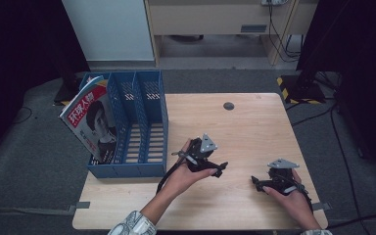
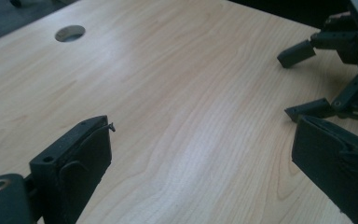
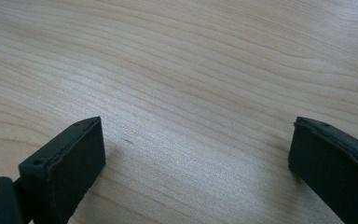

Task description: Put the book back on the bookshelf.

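Note:
My left gripper [image 1: 220, 169] hovers over the middle of the wooden table [image 1: 254, 122], just right of a blue file rack [image 1: 142, 122]. Its jaws stand open with only bare wood between them [image 2: 200, 154]. My right gripper [image 1: 255, 182] rests low near the table's front right, also open and empty [image 3: 196, 154]. In the left gripper view the right gripper [image 2: 307, 79] appears at the upper right, jaws apart. A magazine [image 1: 92, 120] with a red title band leans in the rack's leftmost slot.
The blue rack has three slots; the two right ones look empty. A round cable hole [image 1: 228, 105] lies in the table's far side. Cabinets, a white panel and cables stand beyond the table on grey carpet.

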`<state>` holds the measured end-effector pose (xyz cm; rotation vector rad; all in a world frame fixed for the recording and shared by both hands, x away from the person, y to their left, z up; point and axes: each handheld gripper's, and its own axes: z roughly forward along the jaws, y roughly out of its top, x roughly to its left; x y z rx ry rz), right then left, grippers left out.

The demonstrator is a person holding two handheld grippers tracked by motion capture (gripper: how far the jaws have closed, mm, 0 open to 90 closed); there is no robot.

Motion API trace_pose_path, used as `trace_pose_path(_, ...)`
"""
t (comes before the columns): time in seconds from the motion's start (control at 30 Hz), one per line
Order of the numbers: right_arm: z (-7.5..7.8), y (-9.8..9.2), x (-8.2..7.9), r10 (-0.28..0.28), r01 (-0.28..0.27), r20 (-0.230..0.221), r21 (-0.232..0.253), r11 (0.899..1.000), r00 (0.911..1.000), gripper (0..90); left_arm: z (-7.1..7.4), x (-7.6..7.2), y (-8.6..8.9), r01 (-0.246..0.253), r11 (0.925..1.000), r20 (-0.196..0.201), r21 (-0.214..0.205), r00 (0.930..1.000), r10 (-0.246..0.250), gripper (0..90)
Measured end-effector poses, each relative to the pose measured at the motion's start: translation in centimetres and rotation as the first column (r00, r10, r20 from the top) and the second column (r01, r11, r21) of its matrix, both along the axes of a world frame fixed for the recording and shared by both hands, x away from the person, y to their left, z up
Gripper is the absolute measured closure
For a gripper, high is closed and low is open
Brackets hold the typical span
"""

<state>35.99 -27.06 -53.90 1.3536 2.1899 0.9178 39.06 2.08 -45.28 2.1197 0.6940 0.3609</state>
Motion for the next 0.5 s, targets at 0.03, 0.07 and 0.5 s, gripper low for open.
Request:
trace_pose_path(0.03, 0.0, 0.0, 0.0, 0.0, 0.0, 0.0, 0.0, 1.0, 1.0, 4.1, -0.3, -0.1, -0.2, 0.003, 1.0, -0.005, 0.005, 1.0, -0.003, 4.4)
trace_pose_path(0.07, 0.0, 0.0, 0.0, 0.0, 0.0, 0.0, 0.0, 1.0, 1.0, 4.2, -0.7, -0.1, -0.4, 0.004, 1.0, -0.01, 0.008, 0.9999, -0.004, 4.4)
trace_pose_path(0.5, 0.0, 0.0, 0.0, 0.0, 0.0, -0.001, 0.002, 1.0, 1.0, 4.2, -4.5, -0.2, -1.6, -0.006, 0.9988, -0.064, 0.048, 0.9979, 0.009, 4.6)
